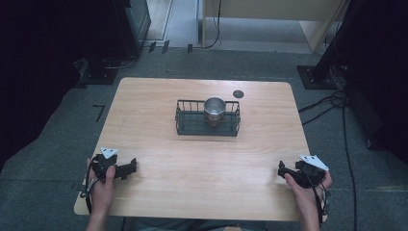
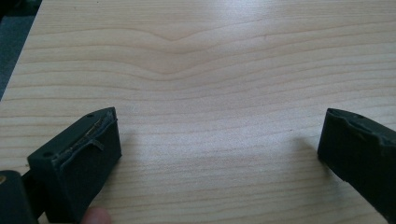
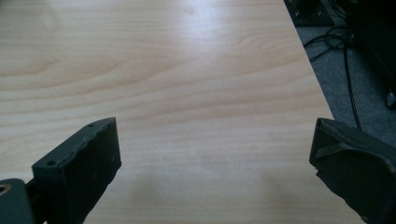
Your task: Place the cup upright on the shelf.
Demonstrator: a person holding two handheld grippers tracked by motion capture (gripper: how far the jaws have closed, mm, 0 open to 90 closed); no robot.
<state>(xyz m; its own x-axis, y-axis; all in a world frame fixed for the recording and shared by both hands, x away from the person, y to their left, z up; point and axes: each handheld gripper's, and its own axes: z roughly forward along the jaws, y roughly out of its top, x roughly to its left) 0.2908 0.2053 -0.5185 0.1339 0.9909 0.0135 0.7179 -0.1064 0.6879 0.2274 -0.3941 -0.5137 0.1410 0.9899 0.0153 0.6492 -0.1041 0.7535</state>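
Both hands rested at the wooden table's (image 1: 159, 192) near edge, the left gripper (image 1: 129, 168) and right gripper (image 1: 283, 169) each with jaws spread wide, grasping nothing. Well beyond them, mid-table, a metal cup (image 1: 214, 108) stood upright inside a black wire basket (image 1: 189, 120).

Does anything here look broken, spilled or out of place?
One small thing: the pad on the left tongs looks frayed and is peeling at its top edge. Otherwise the metal cup stands upright in the wire basket and the table looks clean.
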